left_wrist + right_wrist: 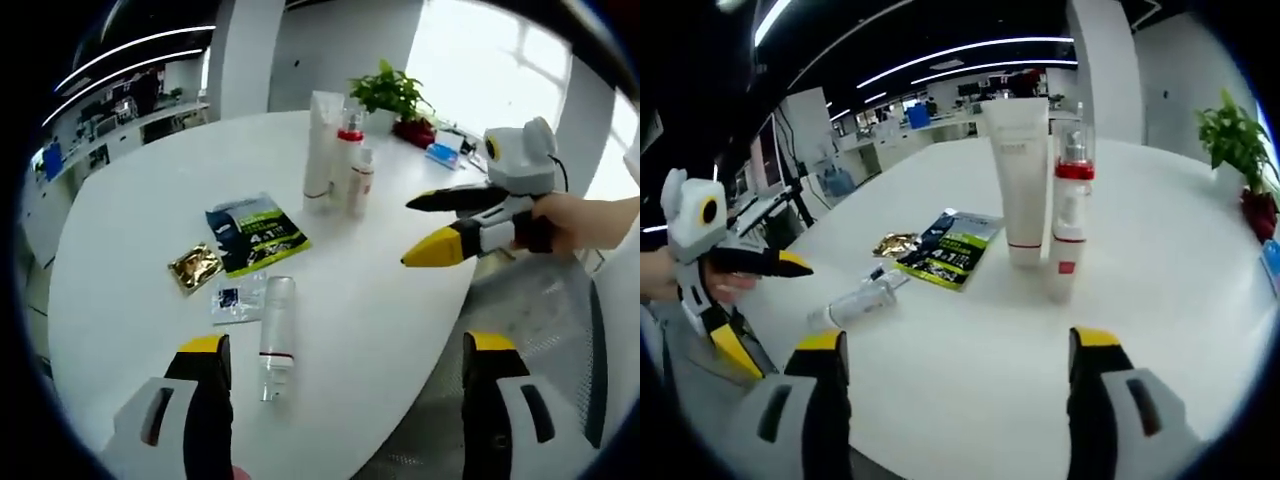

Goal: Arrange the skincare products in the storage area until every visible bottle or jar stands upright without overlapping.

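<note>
I held both claws open and empty. The clear bottle [275,335] lay flat on the desk [130,250], lower centre, cap pointing toward my left claw [345,385], the nearer one.

An open-plan office is indicated — long linear ceiling light strips [970,50] are seen at 12 o'clock in the right gripper view, above rows of desks with monitors [920,115]. A large rounded white table [130,230] is shown, with a green potted plant in a red pot [395,98] at 1 o'clock — and a bright window [500,50] behind it.
</note>
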A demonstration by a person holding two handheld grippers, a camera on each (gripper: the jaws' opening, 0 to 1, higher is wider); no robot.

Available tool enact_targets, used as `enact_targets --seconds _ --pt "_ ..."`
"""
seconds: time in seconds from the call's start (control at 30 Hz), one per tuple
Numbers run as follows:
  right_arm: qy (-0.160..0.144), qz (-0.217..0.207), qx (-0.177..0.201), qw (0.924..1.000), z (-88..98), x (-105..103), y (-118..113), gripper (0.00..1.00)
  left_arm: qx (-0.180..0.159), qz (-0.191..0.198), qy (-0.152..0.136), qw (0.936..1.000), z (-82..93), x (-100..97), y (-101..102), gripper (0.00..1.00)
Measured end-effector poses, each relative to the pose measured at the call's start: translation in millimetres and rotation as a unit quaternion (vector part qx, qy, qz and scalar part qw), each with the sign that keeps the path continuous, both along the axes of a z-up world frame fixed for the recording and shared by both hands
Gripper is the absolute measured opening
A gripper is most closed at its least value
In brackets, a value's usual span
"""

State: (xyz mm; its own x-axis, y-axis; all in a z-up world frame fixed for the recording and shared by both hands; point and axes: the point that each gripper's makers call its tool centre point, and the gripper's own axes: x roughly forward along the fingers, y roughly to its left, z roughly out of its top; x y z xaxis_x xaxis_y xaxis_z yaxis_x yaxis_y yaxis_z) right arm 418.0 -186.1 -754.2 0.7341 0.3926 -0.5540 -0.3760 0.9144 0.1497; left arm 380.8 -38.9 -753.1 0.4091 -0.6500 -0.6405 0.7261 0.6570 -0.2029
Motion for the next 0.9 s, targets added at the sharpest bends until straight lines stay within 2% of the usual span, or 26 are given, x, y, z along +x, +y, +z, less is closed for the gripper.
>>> enact_targets --seconds 0.2,0.43,0.9 --pt "-0.021 0.022 0.019 0.9993 16.5 -8.5 4.0 0.99 -0.012 0.02 -0.005 0.9997 9.3 -4.5 7.3 0.95" --pt "-0.036 0.034 0.045 0.9977 34.7 -20.5 5.1 1.0 -0.014 0.033 -0.009 0.9993 14.8 -11.9 14.7 0.97" --pt "-0.048 0.029 0.056 0.9968 55.4 -40.4 -5.4 1.0 -0.019 0.066 -0.025 0.9973 33.3 -25.8 34.7 0.97"
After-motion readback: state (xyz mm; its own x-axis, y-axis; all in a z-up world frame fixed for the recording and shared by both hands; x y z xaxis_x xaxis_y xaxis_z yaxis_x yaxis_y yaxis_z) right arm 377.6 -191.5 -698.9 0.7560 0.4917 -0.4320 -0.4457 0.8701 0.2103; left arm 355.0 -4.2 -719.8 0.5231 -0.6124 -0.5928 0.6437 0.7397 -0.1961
